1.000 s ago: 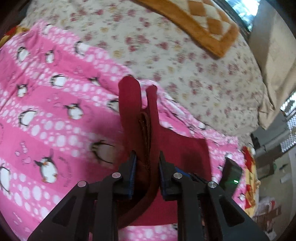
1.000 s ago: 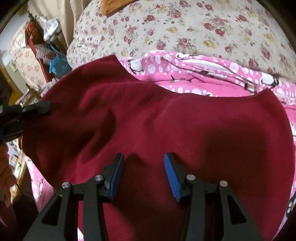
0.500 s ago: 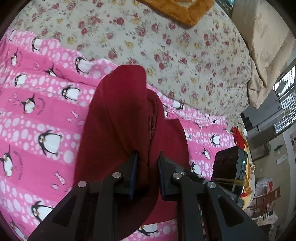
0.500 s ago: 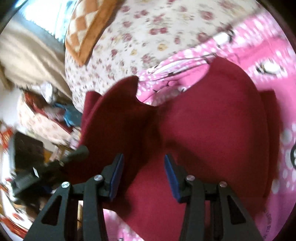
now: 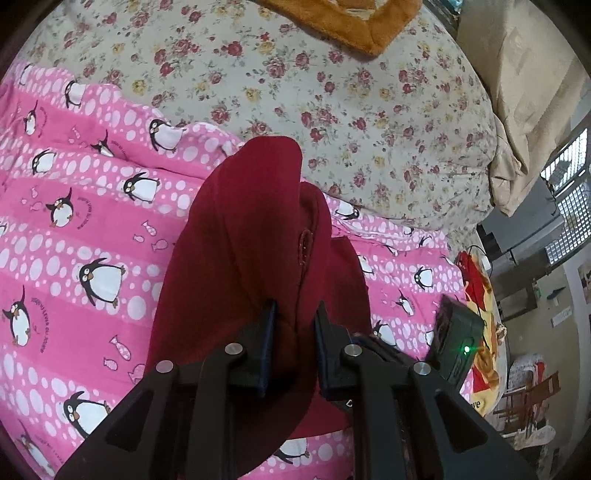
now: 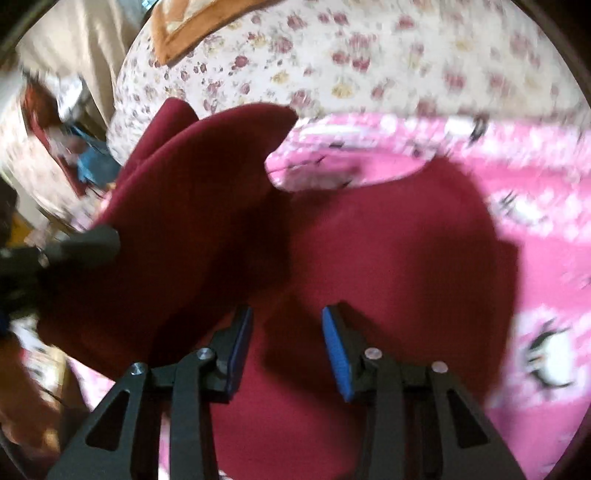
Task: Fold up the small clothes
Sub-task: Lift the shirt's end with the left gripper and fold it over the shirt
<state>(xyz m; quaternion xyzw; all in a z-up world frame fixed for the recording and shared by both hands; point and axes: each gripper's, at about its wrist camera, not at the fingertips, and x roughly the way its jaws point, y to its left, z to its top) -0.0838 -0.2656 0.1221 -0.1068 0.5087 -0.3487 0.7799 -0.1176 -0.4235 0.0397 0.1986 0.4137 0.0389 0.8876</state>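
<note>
A small dark red fleece garment (image 5: 251,236) lies on a pink penguin-print blanket (image 5: 74,229). My left gripper (image 5: 293,325) is shut on a bunched fold of it and holds that part lifted, with a stitched seam showing by the right finger. In the right wrist view the garment (image 6: 369,258) spreads under my right gripper (image 6: 286,343), which is open and empty just above the cloth. The left gripper (image 6: 92,240) shows at the left there, holding the raised flap. This view is motion-blurred.
A floral bedsheet (image 5: 332,74) covers the bed beyond the blanket. An orange blanket (image 5: 343,22) lies at the far edge. The right gripper's black body with a green light (image 5: 458,347) sits at the right. Room clutter lies past the bed's edge (image 5: 517,369).
My left gripper has lifted its fold and carried it over the rest of the garment. The right gripper stayed open and shifted, with the garment now folded over at its left.
</note>
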